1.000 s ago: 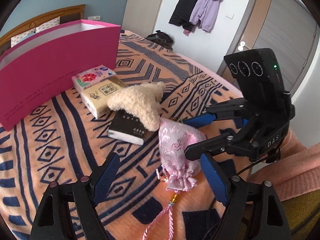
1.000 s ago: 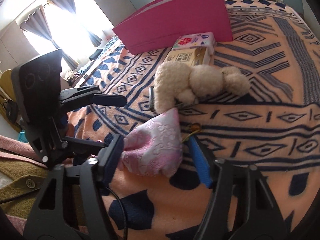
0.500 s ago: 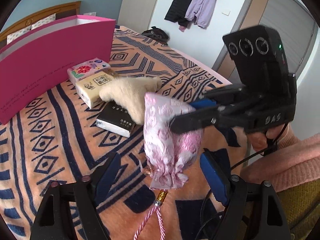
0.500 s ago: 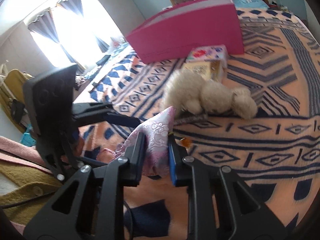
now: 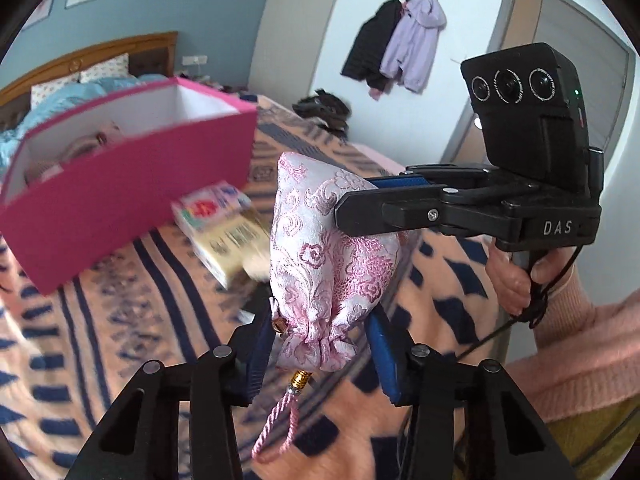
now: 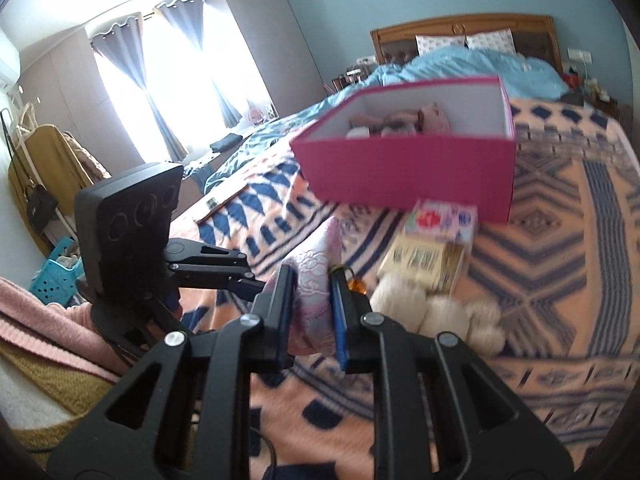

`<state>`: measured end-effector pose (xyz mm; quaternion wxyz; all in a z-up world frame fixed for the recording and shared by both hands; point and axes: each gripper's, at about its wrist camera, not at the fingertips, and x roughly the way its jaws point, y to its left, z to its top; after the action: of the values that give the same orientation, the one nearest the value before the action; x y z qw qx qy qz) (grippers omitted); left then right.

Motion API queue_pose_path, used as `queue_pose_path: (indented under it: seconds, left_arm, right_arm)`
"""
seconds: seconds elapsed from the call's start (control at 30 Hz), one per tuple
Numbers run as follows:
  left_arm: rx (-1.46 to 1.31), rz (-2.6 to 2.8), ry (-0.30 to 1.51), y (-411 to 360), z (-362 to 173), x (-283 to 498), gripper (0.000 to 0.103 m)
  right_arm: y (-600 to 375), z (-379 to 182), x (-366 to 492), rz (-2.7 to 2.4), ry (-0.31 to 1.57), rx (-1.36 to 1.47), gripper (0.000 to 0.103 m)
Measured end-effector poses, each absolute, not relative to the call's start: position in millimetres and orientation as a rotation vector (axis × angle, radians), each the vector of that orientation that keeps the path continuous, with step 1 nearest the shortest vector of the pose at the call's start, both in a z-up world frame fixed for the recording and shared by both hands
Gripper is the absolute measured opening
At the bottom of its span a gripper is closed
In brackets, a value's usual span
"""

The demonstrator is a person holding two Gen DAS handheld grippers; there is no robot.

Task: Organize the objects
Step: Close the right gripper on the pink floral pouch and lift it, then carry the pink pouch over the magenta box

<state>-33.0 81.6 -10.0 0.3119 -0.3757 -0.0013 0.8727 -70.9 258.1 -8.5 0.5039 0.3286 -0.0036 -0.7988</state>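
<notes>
I've got the pink brocade pouch point(image 5: 328, 264) up off the bed, hanging in the air between both tools. My right gripper point(image 6: 312, 312) is clamped tight on its upper part, blue pads squeezing the fabric flat. My left gripper point(image 5: 316, 344) sits at the gathered neck, jaws closing in, the pouch between them; the pads look right against the cloth, though I can't tell how firmly they press. The tassel cord point(image 5: 280, 428) dangles below the neck, loose.

Under the pouch, on the patterned blanket point(image 6: 560, 280), the cream plush toy point(image 6: 436, 312) lies beside two tissue packs point(image 6: 436, 236), one floral, one yellowish. Just past them, toward the headboard end of the bed, the open pink box point(image 6: 408, 172) stands with a few soft items already inside. A hand point(image 5: 516, 276) in a pink sleeve grips the right tool's handle.
</notes>
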Motion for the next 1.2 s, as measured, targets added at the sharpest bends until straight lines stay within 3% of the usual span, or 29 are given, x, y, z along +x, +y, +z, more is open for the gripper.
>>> queue_pose_path:
  seconds: [0.7,1.2]
  left_arm:
    - [-0.838,2.504,-0.023,66.9,66.2,-142.6,0.043]
    - [-0.885,2.596,-0.036,63.5,80.2,-229.8,0.043]
  right_arm:
    - [231.9,76.0,-173.3,-2.054,0.101,0.584,0.020]
    - [213.1,96.9,-256.6,-2.130,0.149,0.579,0.020]
